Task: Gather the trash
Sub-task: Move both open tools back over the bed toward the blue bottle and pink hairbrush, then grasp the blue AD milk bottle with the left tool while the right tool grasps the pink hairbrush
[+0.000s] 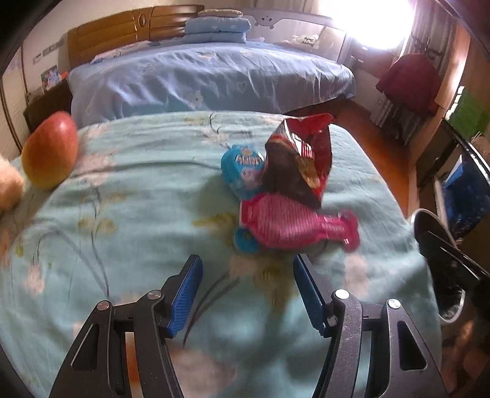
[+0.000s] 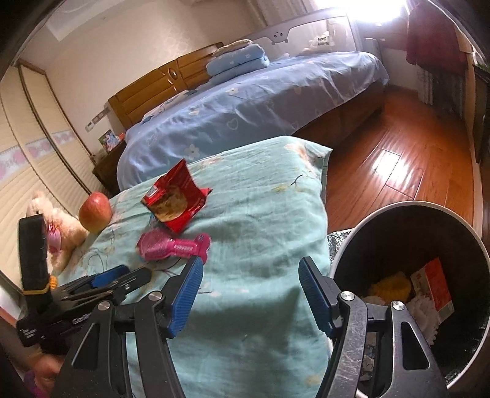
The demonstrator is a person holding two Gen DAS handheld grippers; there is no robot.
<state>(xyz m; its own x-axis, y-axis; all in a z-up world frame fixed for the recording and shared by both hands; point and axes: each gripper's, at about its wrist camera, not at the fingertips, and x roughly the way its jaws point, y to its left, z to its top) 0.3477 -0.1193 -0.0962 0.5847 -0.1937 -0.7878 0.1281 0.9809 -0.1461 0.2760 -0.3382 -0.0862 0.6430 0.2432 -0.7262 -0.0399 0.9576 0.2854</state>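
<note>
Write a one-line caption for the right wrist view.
Open right gripper beside trash bin, wrappers on bed.

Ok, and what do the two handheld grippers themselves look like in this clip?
Both match: the left gripper and the right gripper have black, scuffed metal linkage arms with triangular cut-outs and round silver pivot bolts, ending in flat fingers faced with ribbed blue pads. In the right wrist view, the left gripper's body shows white lettering and a yellow band. No cables are visible.

Window (image 1: 367, 21) glare — motion blur, fisheye warp
</note>
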